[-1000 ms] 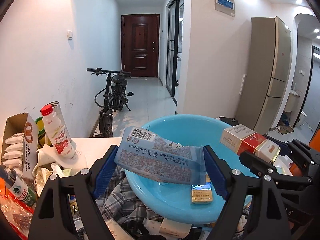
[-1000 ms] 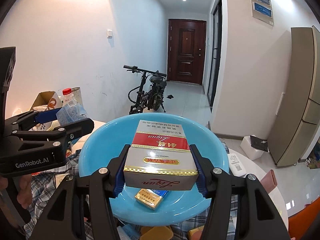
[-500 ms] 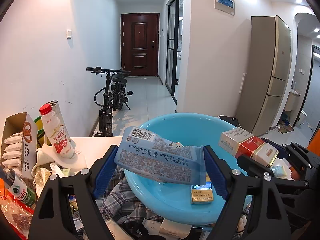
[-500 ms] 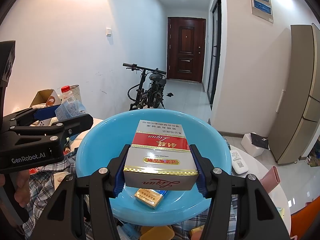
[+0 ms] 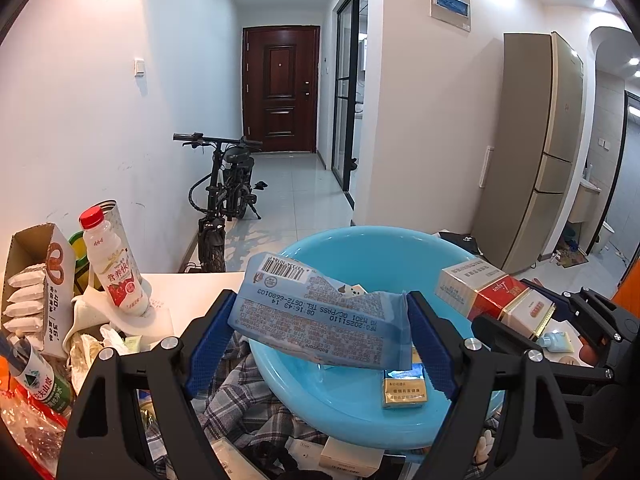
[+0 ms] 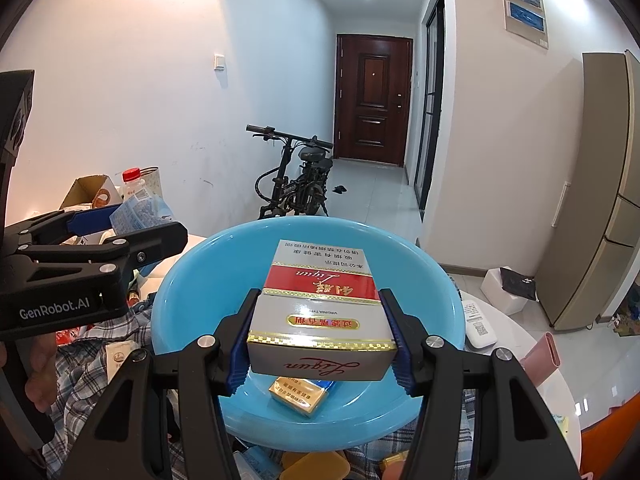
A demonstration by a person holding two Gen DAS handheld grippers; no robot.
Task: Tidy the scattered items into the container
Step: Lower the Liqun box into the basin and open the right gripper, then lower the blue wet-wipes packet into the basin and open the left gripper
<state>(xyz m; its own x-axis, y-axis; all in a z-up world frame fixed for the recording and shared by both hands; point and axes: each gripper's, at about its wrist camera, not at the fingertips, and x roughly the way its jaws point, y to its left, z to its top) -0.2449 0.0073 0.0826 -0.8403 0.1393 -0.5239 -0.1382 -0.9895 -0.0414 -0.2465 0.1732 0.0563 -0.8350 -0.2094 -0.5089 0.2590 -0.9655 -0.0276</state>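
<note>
Above blue basin (image 6: 192,276): carton (image 6: 320,312) clamped between right gripper (image 6: 318,344) pads

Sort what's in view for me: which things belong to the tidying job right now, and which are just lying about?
In the job:
- blue basin, the container
- blue snack packet, in the left gripper
- red-and-white carton, in the right gripper
- gold pack, already in the basin

Lying about:
- red-capped drink bottle
- open cardboard box
- plaid cloth
- bicycle

Glossy plastic basin (image 6: 192,280), crinkled foil-like packet (image 5: 320,316), glossy card carton (image 6: 320,308).
</note>
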